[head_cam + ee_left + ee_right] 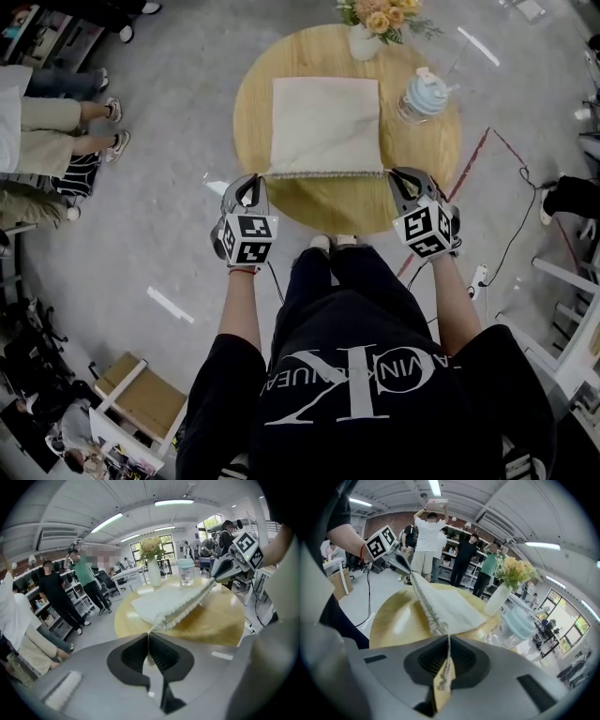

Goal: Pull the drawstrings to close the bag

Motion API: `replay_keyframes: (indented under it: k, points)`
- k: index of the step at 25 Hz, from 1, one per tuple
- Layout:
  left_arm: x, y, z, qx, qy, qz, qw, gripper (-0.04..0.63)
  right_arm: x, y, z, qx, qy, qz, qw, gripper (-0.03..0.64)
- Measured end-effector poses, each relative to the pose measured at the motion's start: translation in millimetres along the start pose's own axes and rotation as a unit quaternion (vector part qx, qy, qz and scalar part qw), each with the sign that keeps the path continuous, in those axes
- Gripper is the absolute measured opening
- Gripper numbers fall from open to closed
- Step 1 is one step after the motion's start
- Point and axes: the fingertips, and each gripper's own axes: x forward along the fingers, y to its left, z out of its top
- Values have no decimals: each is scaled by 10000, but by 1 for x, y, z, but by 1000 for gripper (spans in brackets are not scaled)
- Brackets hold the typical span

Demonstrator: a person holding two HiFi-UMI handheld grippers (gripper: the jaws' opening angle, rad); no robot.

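Note:
A cream cloth bag (323, 122) lies flat on the round wooden table (433, 159), its gathered mouth edge (323, 173) toward me. My left gripper (251, 184) is at the mouth's left corner, jaws shut on the left drawstring (150, 631). At the right corner, my right gripper (403, 180) is shut on the right drawstring (448, 641), whose tan end hangs down behind the jaws. The puckered edge runs taut between the two grippers. In the left gripper view the bag (159, 603) stretches toward the right gripper (216, 573). The right gripper view shows the bag (450, 603) reaching the left gripper (407, 570).
A white vase of flowers (367, 36) and a clear bottle with a pale blue lid (424, 94) stand at the table's far side. People stand on the floor at the left (56, 131). Cables (511, 234) and a power strip lie at the right.

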Motion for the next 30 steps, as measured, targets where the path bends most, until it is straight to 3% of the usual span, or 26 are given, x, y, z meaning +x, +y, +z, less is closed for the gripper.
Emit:
replay_keyframes:
  k: [5, 9, 25, 30]
  points:
    - [-14, 29, 34, -135, -429, 394, 9982, 18, -11, -27, 19, 173, -204, -390, 9989, 23]
    - [-26, 44, 58, -31, -737, 679, 9950, 18, -21, -51, 35, 359, -394, -732, 9959, 23]
    - [-55, 85, 105, 185, -1099, 1359, 9844, 18, -56, -111, 69, 241, -558, -1762, 9825, 23]
    - [-64, 96, 118, 75, -1238, 1457, 9815, 18, -64, -125, 79, 256, -656, -1955, 9782, 23]
